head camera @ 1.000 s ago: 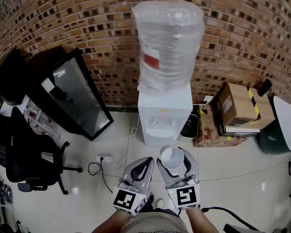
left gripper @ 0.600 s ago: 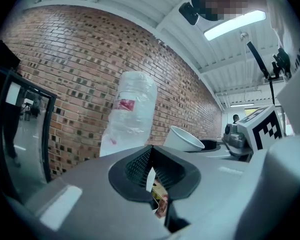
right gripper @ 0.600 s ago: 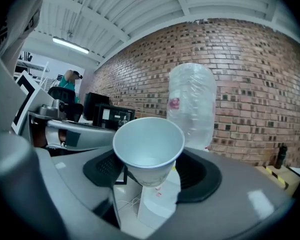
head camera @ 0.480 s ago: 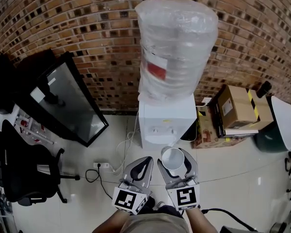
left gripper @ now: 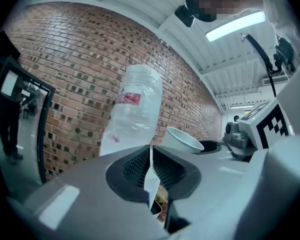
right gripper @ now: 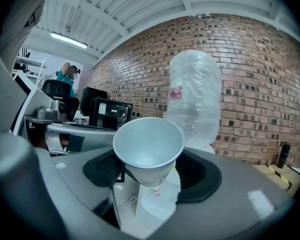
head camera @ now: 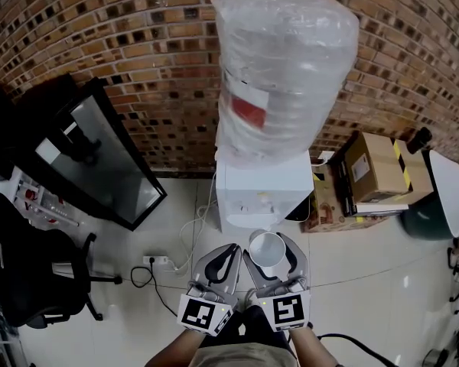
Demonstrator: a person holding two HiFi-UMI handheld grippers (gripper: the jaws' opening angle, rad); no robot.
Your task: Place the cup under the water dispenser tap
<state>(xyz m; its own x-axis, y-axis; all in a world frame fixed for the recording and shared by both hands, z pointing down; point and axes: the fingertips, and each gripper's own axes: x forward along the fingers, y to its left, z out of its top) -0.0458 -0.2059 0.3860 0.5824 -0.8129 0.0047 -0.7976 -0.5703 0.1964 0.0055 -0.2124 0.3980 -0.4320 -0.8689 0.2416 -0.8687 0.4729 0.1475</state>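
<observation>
A white paper cup (head camera: 266,249) stands upright between the jaws of my right gripper (head camera: 268,245), which is shut on it. In the right gripper view the cup (right gripper: 149,149) is empty and fills the middle. The white water dispenser (head camera: 260,193) with its big clear bottle (head camera: 283,67) stands against the brick wall, just beyond the cup. Its taps (head camera: 258,202) sit on the front panel, a little above and beyond the cup's rim. My left gripper (head camera: 223,260) rides beside the right one, shut with nothing in it. In the left gripper view the cup (left gripper: 182,140) and the bottle (left gripper: 132,114) show beyond the jaws.
A black glass-fronted cabinet (head camera: 99,159) leans at the left, with an office chair (head camera: 30,274) below it. A power strip (head camera: 157,260) and cable lie on the floor left of the dispenser. A cardboard box (head camera: 375,167) and a dark green bin (head camera: 436,205) stand to its right.
Both grippers have moved together toward the dispenser, which now looms larger. The cup stays in the right gripper, and its rim now sits just in front of the dispenser's front panel.
</observation>
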